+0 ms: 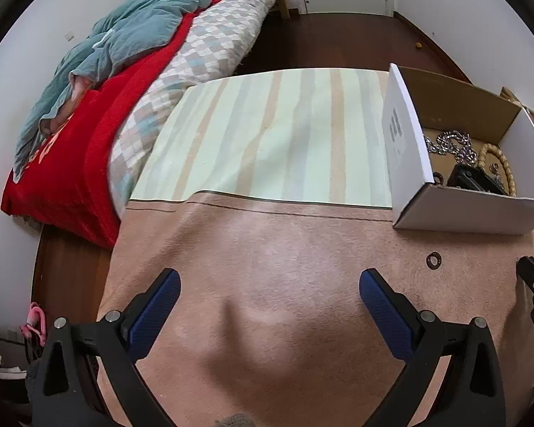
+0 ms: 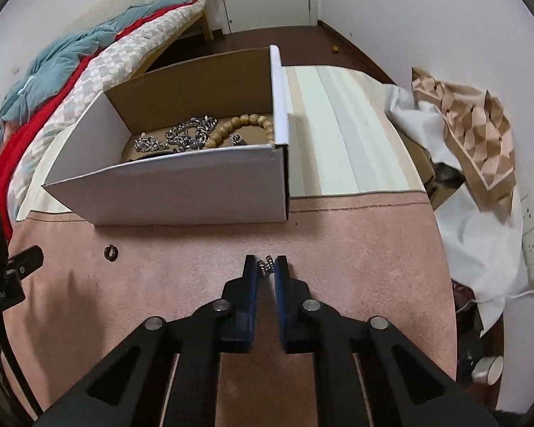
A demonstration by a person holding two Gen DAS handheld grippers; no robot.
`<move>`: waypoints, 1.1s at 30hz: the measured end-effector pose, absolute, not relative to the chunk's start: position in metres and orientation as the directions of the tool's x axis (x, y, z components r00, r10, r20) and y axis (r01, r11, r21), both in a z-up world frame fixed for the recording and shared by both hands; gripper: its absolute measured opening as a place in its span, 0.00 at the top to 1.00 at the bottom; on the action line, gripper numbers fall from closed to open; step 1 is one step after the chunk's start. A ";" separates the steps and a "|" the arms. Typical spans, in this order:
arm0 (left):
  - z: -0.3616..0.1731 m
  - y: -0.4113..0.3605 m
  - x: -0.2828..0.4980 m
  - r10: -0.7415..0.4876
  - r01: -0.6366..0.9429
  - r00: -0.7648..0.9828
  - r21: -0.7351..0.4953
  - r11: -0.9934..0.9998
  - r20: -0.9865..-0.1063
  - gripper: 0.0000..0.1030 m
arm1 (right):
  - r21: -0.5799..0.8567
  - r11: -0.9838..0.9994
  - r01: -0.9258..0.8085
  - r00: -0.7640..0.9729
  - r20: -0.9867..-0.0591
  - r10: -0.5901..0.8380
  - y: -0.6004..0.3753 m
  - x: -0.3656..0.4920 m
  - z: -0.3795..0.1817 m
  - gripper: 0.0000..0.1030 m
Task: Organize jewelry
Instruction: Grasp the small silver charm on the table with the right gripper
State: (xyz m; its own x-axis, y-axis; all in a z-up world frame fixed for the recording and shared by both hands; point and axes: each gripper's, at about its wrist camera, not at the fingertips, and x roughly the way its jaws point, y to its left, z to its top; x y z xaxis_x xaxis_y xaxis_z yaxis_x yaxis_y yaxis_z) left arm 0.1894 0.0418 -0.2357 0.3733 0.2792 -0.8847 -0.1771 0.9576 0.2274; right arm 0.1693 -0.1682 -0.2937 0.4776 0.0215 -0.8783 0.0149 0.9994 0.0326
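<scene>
Silver ring (image 2: 268, 265) pinched in right hand-held gripper (image 2: 266, 267); left hand-held gripper (image 1: 270, 290) wide apart, dark ring (image 1: 433, 259) beside.

Red blanket (image 1: 71, 163), teal quilt (image 1: 124, 32), crumpled paper (image 2: 473, 131).

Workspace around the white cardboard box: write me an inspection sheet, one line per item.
Surface: pink felt-like table cover, striped pale mat behind it.
Job's things: white cardboard box holding a silver chain and a tan bead bracelet; small dark ring on the cover, in front of the box; small silver jewelry piece in the right gripper.
Clutter: crumpled white and tan cloth at the table's right.
Grippers: left gripper open, empty; right gripper shut on the piece.
Cables: black cable.
Surroundings: bed with red and teal bedding, dark wooden floor.
</scene>
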 end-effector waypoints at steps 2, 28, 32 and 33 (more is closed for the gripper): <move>-0.237 0.036 0.189 0.269 -0.163 0.379 0.223 0.961 -0.885 0.00 | 0.026 1.000 0.010 0.483 -0.876 0.017 -0.167 0.169 -0.292 0.94; -0.259 -0.049 0.208 0.013 0.088 0.374 0.049 0.995 -0.927 0.90 | 0.104 0.990 0.095 0.528 -0.848 0.039 -0.204 0.149 -0.263 0.97; -0.255 -0.050 0.202 0.004 0.093 0.381 0.043 0.995 -0.924 0.90 | 0.115 0.989 0.094 0.537 -0.842 0.047 -0.203 0.148 -0.257 0.97; -0.252 -0.050 0.200 0.002 0.092 0.386 0.041 0.995 -0.923 0.90 | 0.119 0.989 0.093 0.541 -0.839 0.050 -0.203 0.147 -0.254 0.97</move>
State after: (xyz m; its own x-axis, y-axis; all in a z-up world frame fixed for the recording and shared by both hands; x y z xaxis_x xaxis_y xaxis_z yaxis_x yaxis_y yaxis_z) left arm 0.2001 -0.0496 -0.2520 0.3858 0.0023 -0.9226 0.0917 0.9950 0.0408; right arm 0.1473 -0.2031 -0.2536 0.5413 0.0503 -0.8393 0.0930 0.9885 0.1192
